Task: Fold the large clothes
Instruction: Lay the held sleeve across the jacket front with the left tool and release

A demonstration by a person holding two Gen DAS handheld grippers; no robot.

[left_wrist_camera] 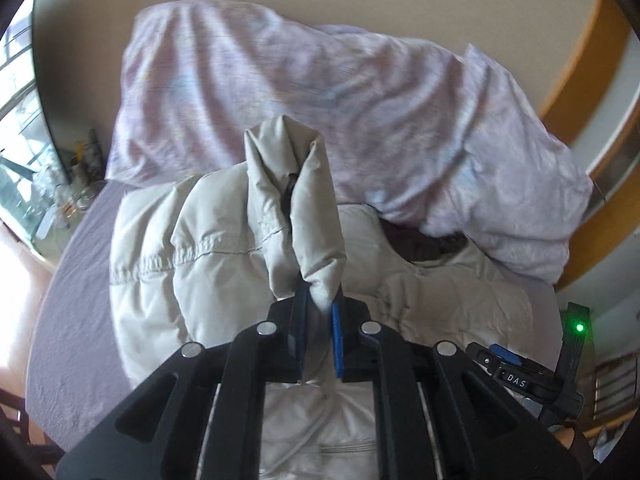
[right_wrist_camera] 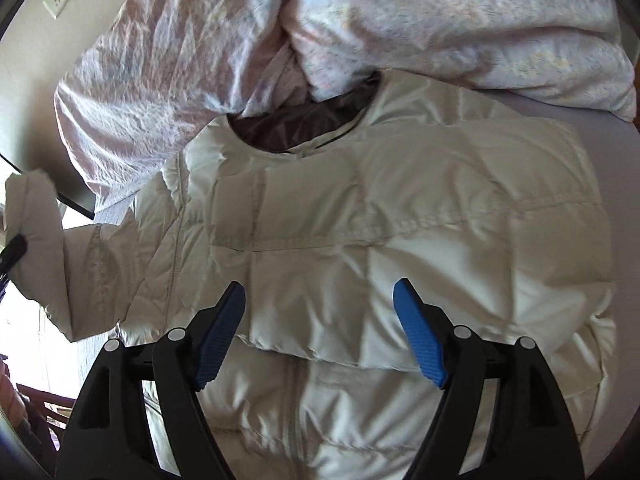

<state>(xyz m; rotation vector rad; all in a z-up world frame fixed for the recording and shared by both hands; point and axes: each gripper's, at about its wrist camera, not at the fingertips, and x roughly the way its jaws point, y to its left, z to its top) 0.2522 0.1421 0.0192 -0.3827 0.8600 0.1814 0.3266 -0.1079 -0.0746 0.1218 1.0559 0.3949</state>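
Observation:
A cream quilted puffer jacket point(right_wrist_camera: 360, 220) lies front up on a bed, its brown-lined collar point(right_wrist_camera: 288, 124) toward the far side. Its right sleeve point(right_wrist_camera: 460, 168) lies folded across the chest. My left gripper point(left_wrist_camera: 318, 308) is shut on the cuff end of the left sleeve point(left_wrist_camera: 296, 208) and holds it lifted above the jacket body point(left_wrist_camera: 168, 248). The lifted sleeve also shows at the left edge of the right wrist view point(right_wrist_camera: 40, 248). My right gripper point(right_wrist_camera: 320, 300) is open and empty, hovering over the jacket's lower chest near the zipper point(right_wrist_camera: 294, 400).
A crumpled pale pink duvet point(left_wrist_camera: 320, 92) is piled at the far side of the bed, touching the collar. The lilac bedsheet point(left_wrist_camera: 72, 300) shows to the left. A window and cluttered sill point(left_wrist_camera: 52, 184) lie far left. A wooden frame point(left_wrist_camera: 592, 60) stands at the right.

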